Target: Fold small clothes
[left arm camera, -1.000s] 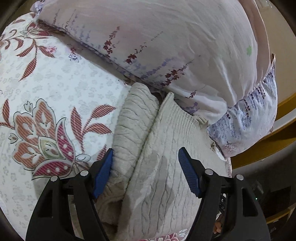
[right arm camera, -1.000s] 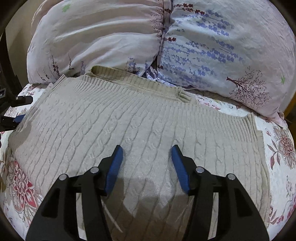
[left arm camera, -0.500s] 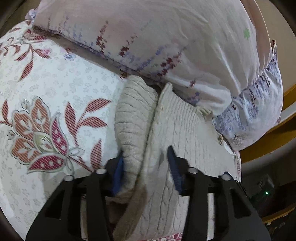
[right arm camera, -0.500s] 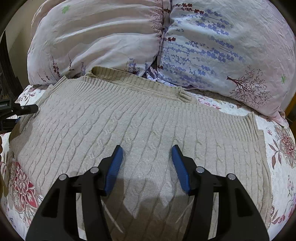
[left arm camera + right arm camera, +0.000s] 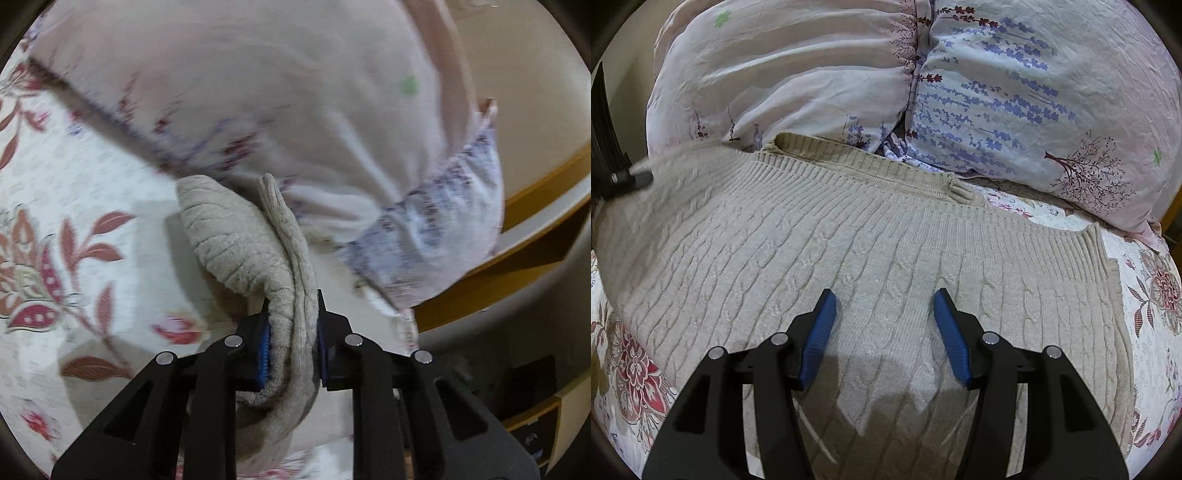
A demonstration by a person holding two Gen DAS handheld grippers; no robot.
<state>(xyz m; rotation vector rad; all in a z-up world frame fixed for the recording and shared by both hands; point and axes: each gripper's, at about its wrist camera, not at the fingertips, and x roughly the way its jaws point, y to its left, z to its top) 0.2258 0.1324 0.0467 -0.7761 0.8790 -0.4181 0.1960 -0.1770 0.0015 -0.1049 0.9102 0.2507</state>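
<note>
A beige cable-knit sweater [image 5: 871, 236] lies spread on the flowered bedsheet [image 5: 1145, 280], its neckline towards the pillows. My left gripper [image 5: 291, 328] is shut on the sweater's left edge [image 5: 258, 258], a bunched sleeve fold, and holds it lifted off the sheet. It shows blurred at the far left of the right wrist view [image 5: 624, 181]. My right gripper [image 5: 884, 328] is open and empty, low over the middle of the sweater's body.
Two large flowered pillows [image 5: 812, 74] [image 5: 1052, 92] lie just behind the sweater. The flowered sheet [image 5: 74, 221] extends to the left. A wooden bed frame [image 5: 535, 195] and dark furniture [image 5: 517, 387] stand to the right in the left wrist view.
My left gripper has closed on the sweater's left edge and lifted it, with the view now blurred by motion. My right gripper has stayed open over the sweater.
</note>
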